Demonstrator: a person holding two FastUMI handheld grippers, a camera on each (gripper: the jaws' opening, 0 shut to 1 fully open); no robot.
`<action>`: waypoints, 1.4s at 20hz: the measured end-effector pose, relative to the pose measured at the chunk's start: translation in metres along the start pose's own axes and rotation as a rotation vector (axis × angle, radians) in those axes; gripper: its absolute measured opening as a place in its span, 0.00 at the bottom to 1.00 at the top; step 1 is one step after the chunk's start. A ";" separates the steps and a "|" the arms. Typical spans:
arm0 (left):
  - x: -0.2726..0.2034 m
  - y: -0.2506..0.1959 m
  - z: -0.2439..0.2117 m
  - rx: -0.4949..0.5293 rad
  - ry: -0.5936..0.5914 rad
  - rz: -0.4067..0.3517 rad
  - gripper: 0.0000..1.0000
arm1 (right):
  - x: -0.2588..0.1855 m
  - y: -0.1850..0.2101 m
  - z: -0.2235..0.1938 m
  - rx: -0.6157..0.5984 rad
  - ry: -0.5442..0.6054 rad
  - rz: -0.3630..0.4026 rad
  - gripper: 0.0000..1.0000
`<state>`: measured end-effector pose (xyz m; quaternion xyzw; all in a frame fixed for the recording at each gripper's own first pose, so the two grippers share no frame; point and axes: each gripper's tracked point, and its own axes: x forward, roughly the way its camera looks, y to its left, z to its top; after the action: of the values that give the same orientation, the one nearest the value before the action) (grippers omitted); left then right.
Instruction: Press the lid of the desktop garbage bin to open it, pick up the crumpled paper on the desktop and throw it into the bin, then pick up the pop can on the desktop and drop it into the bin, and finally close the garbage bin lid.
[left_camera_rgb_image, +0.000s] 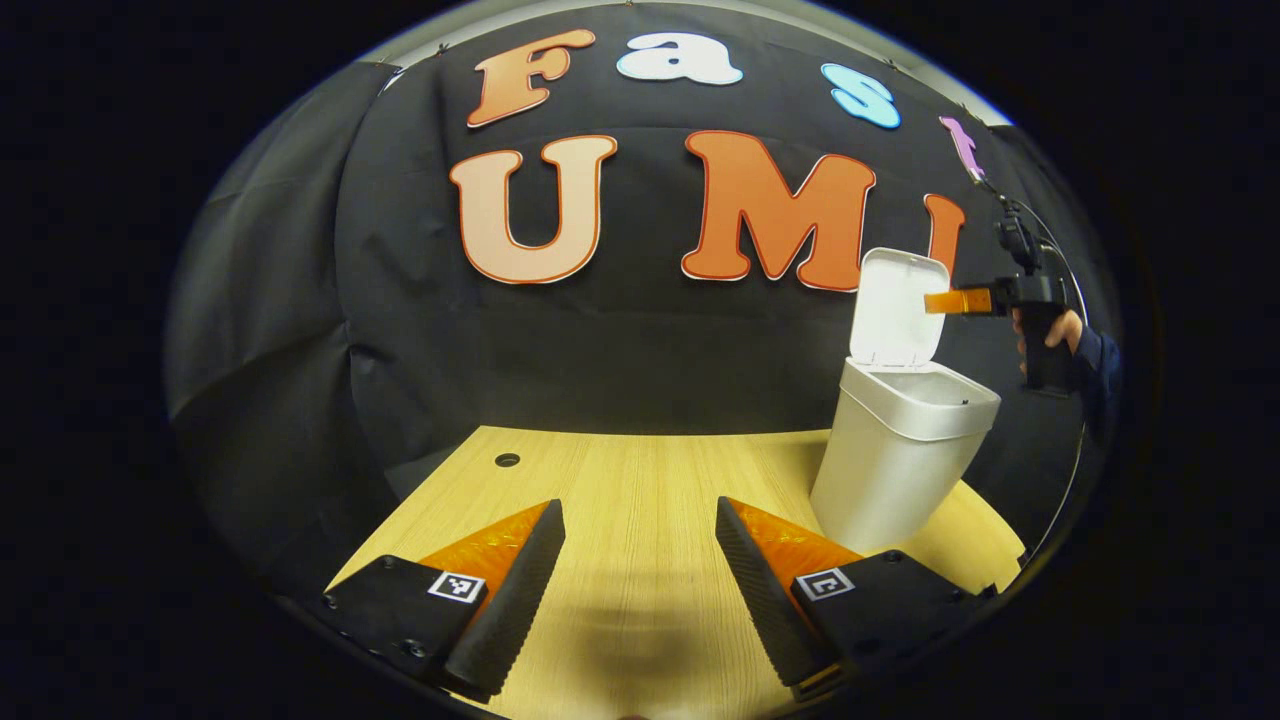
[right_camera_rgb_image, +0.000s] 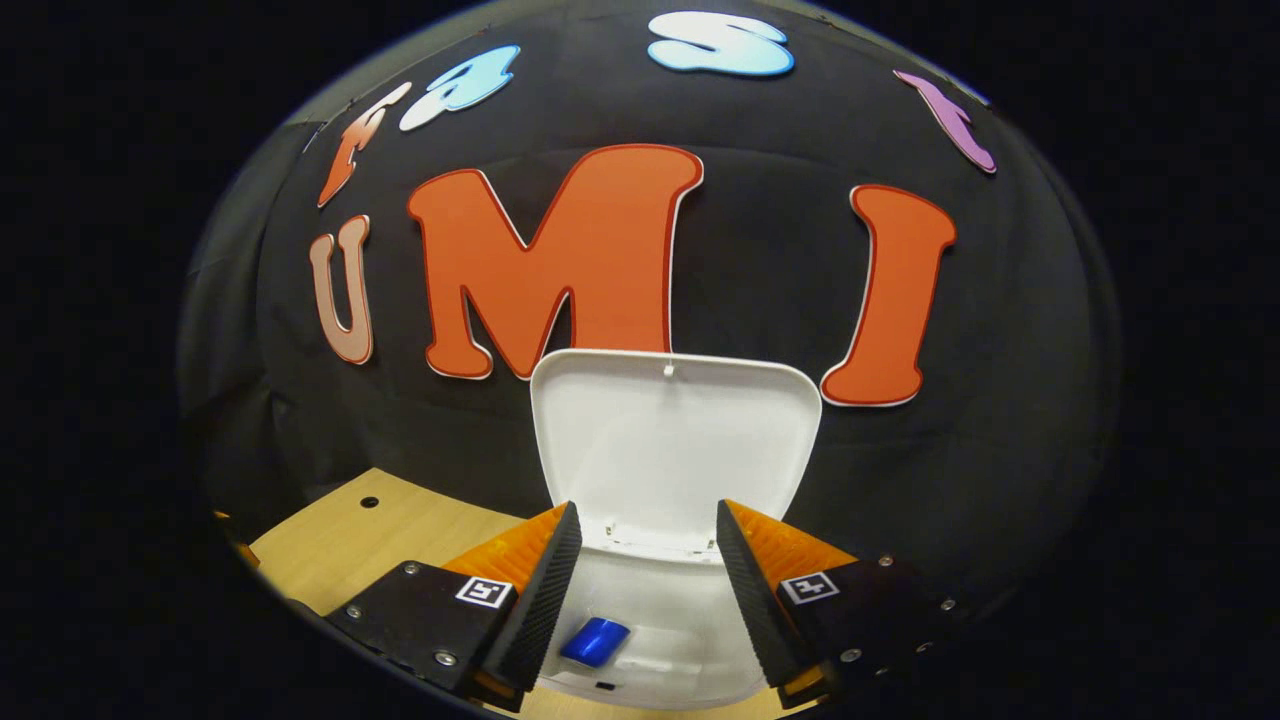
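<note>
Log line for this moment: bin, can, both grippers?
white plastic bin: lid up | blue pop can: inside bin | right hand-held gripper: open above bin | left hand-held gripper: open over wooden table

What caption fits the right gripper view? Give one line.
Open right hand-held gripper poised above the open bin, lid upright, blue can inside.

Materials and finish. The garbage bin (left_camera_rgb_image: 900, 450) and its raised lid (right_camera_rgb_image: 672, 450) are being shown as smooth, matt white plastic. The desktop (left_camera_rgb_image: 640, 500) is being presented as pale wood-grain board. The pop can (right_camera_rgb_image: 595, 641) is being seen as glossy blue metal. The finger pads (left_camera_rgb_image: 520, 590) are being rendered as ridged, matt rubber.
</note>
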<state>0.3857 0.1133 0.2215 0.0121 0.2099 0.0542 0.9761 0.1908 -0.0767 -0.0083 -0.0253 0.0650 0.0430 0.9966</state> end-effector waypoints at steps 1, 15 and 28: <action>-0.001 0.002 0.000 -0.002 0.001 0.005 0.97 | 0.001 0.001 0.011 -0.008 -0.017 0.005 0.82; -0.011 0.034 -0.002 -0.028 -0.010 0.096 0.97 | 0.041 -0.009 0.112 -0.026 -0.144 -0.011 0.83; -0.012 0.028 0.001 -0.021 -0.007 0.099 0.97 | 0.048 -0.014 0.075 0.097 -0.027 0.027 0.83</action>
<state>0.3725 0.1398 0.2286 0.0123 0.2050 0.1045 0.9731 0.2487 -0.0828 0.0606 0.0247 0.0539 0.0535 0.9968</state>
